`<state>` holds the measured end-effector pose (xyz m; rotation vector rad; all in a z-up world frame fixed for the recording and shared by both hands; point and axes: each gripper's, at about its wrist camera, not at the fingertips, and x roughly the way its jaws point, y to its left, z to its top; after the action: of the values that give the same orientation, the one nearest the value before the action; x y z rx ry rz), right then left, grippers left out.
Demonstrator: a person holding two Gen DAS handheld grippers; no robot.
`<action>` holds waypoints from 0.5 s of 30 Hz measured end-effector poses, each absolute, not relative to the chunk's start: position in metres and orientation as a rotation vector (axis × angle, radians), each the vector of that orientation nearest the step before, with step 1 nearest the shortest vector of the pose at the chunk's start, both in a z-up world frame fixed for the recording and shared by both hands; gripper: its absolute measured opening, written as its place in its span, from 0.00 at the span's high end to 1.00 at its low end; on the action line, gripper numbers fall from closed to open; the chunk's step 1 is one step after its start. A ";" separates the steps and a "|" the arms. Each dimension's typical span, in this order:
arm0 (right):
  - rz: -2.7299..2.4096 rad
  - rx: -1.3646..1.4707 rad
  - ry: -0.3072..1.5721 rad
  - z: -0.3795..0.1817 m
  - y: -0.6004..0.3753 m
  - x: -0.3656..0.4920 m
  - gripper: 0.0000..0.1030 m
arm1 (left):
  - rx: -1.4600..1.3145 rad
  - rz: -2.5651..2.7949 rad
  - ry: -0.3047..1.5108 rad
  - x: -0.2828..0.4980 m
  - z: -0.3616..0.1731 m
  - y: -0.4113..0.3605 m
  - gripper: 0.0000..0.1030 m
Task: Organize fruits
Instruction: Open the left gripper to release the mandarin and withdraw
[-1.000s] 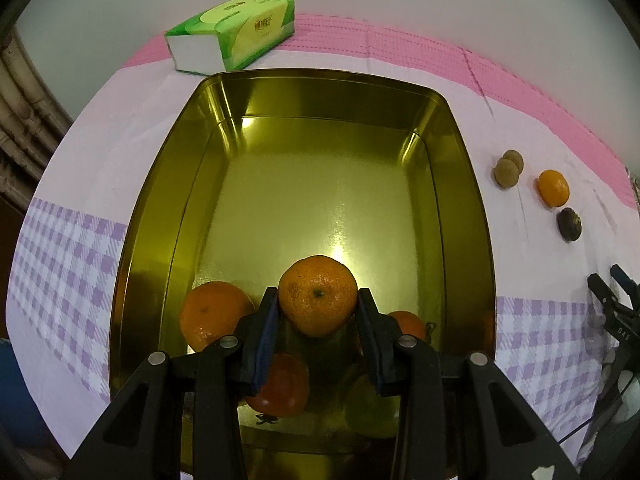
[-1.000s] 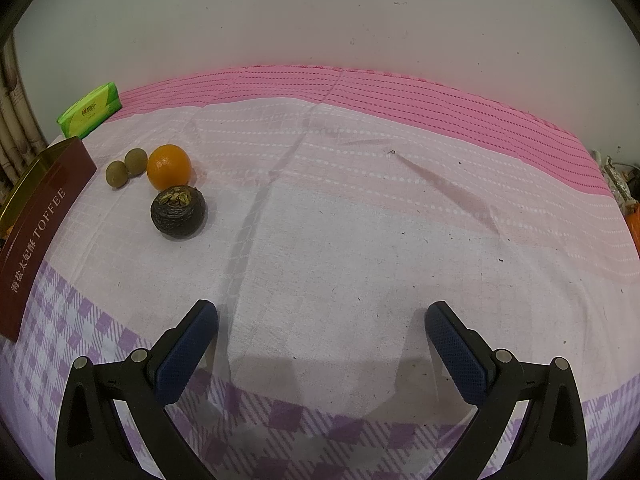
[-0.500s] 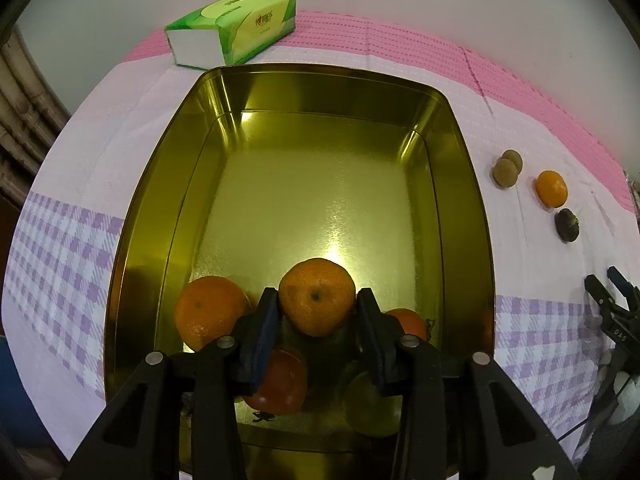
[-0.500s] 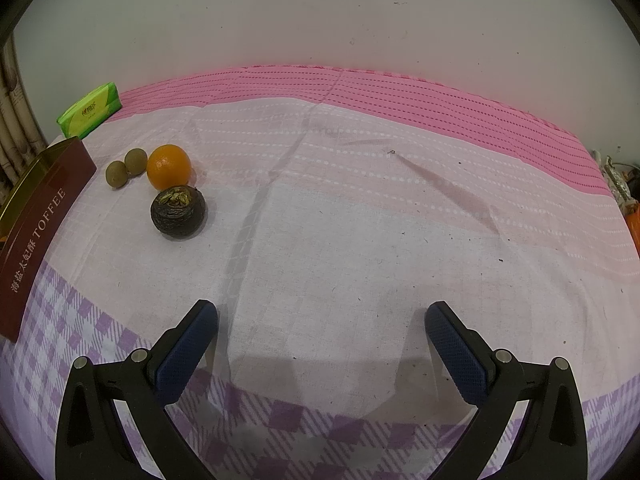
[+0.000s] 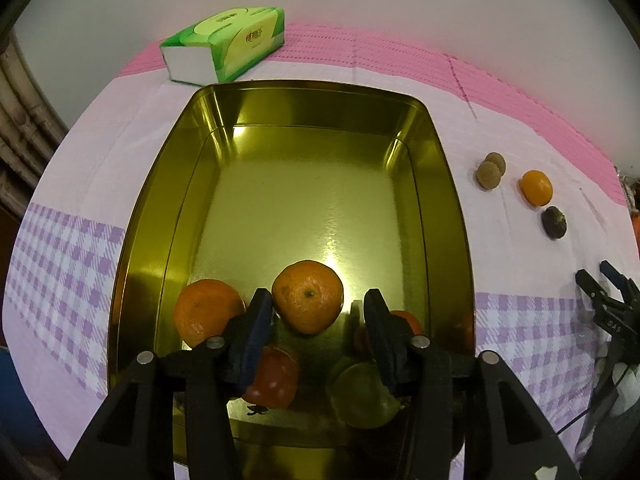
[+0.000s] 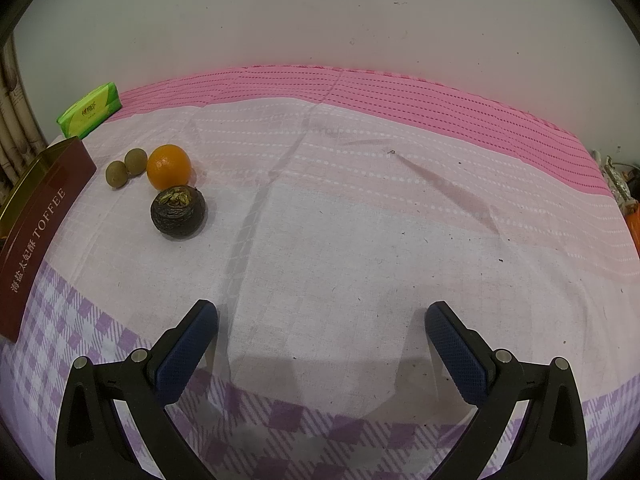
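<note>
Gold-coloured tin (image 5: 440,184): we see it already holding two mandarins, a red fruit (image 5: 272,378) and a green fruit (image 5: 362,396) at its 6 o'clock end. Left gripper (image 5: 316,320): fingers apart, the nearer mandarin (image 5: 307,297) loose between them, apparently just released. Right gripper (image 6: 320,344): wide apart, empty. Left to collect, at the cloth's 10 o'clock: one orange (image 6: 168,167), one dark fruit (image 6: 178,211), two small brown fruits (image 6: 117,175).

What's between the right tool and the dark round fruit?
Nothing: only bare tablecloth lies between the right tool and the dark round fruit, as the right wrist view shows.
</note>
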<state>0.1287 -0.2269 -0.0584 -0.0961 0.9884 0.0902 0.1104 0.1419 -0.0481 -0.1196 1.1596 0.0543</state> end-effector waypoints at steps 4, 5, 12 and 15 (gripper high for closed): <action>0.090 -0.096 0.988 -0.058 -0.227 0.129 0.00 | -0.137 0.052 1.154 0.106 -0.042 0.144 0.57; 0.090 -0.096 0.988 -0.058 -0.227 0.129 0.00 | -0.139 0.054 1.153 0.105 -0.040 0.145 0.54; 0.090 -0.096 0.989 -0.058 -0.227 0.128 0.00 | -0.160 0.022 1.133 0.094 -0.026 0.142 0.40; 0.090 -0.096 0.989 -0.059 -0.227 0.128 0.00 | -0.164 0.005 1.132 0.089 -0.023 0.142 0.40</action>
<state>0.1281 -0.2269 -0.0586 -0.0960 0.9885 0.0896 0.0893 0.1420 -0.0226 -0.1642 1.1324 0.0048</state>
